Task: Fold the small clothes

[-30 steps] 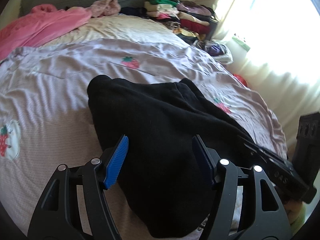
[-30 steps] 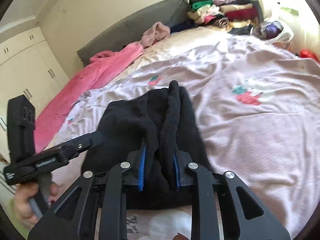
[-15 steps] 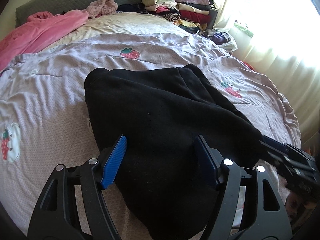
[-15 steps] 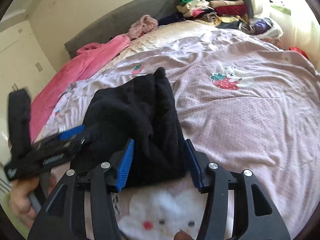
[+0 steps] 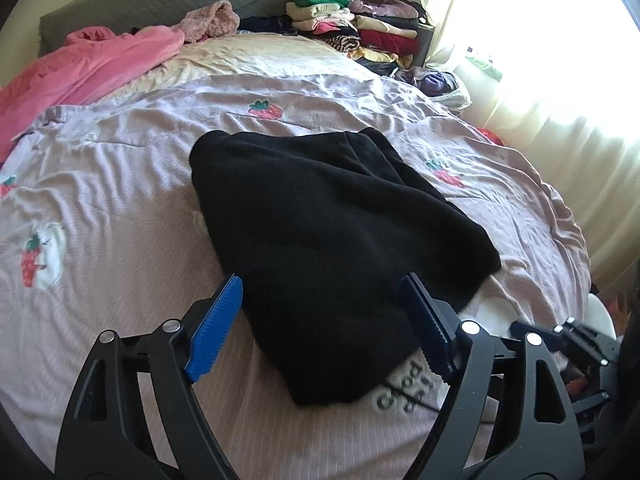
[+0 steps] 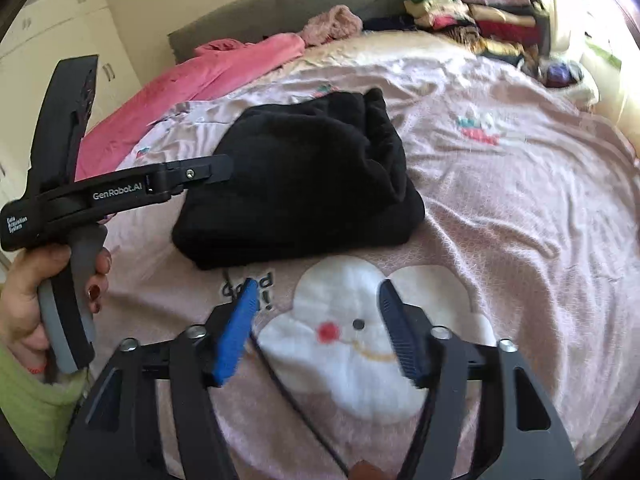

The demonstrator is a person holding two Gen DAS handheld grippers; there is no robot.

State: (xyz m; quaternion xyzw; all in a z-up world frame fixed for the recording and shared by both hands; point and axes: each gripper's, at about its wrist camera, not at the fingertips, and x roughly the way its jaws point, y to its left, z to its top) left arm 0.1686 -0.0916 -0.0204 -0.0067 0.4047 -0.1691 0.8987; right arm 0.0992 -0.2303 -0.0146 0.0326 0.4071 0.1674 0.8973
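R gripper (image 6: 316, 328) let go black garment (image 5: 332, 240), L-hand grip (image 6: 36, 292) only R view

Pink blanket (image 5: 80, 68) near stacked clothes (image 5: 352, 28)

Printed word (image 5: 401, 392) on the bedspread (image 5: 120, 208) half under the black garment (image 5: 332, 240).

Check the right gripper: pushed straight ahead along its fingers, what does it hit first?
Probably the near edge of the folded black garment. The right gripper is open, over the bedspread's white cartoon patch, with only bare cover between fingertips and garment. Height above the bed is unclear.
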